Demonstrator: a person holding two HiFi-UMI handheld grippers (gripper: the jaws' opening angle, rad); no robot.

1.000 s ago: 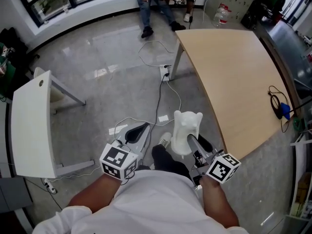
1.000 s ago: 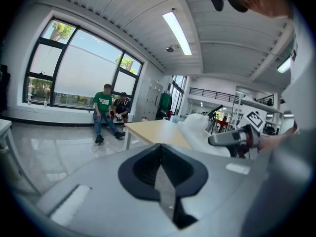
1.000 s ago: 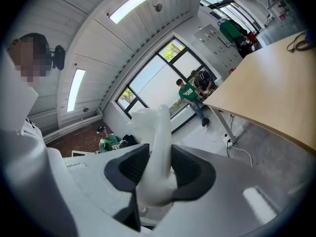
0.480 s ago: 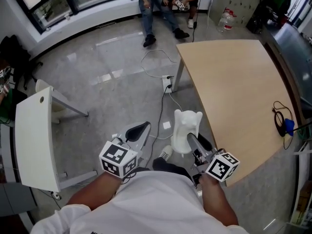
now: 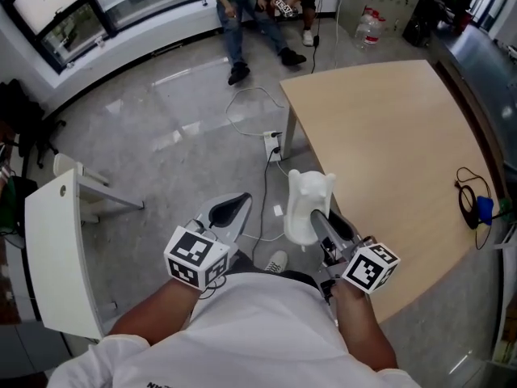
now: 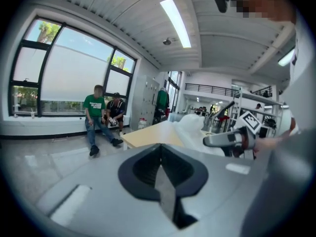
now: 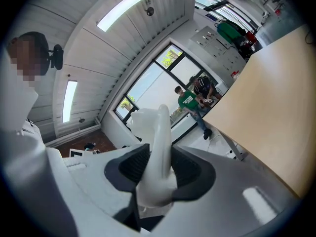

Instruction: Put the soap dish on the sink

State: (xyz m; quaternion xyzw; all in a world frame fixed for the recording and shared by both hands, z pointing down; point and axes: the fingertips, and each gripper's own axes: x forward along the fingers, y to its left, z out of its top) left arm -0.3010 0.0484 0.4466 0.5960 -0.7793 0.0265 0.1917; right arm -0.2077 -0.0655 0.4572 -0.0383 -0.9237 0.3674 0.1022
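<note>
In the head view a white soap dish [image 5: 307, 204] stands on edge above the grey floor, just off the wooden table's near edge. My right gripper [image 5: 321, 223] is shut on its lower part. The right gripper view shows the same: the soap dish [image 7: 159, 142] is clamped between the two black pads, its top pointing away from me. My left gripper [image 5: 229, 211] hangs to the left of the dish, shut with nothing in it. In the left gripper view its pads meet [image 6: 160, 174], and the soap dish [image 6: 190, 130] and the right gripper [image 6: 228, 139] show at the right. No sink is in view.
A curved wooden table [image 5: 388, 128] fills the right side, with a blue item and black cable [image 5: 477, 208] near its far right edge. A white table [image 5: 52, 249] stands at the left. A power strip and cables [image 5: 271, 140] lie on the floor. Two people [image 5: 242, 6] are by the windows.
Both grippers and the dish have travelled across the floor with the person; the wooden table's corner has shifted left and the white table has slid lower. Both grips are unchanged.
</note>
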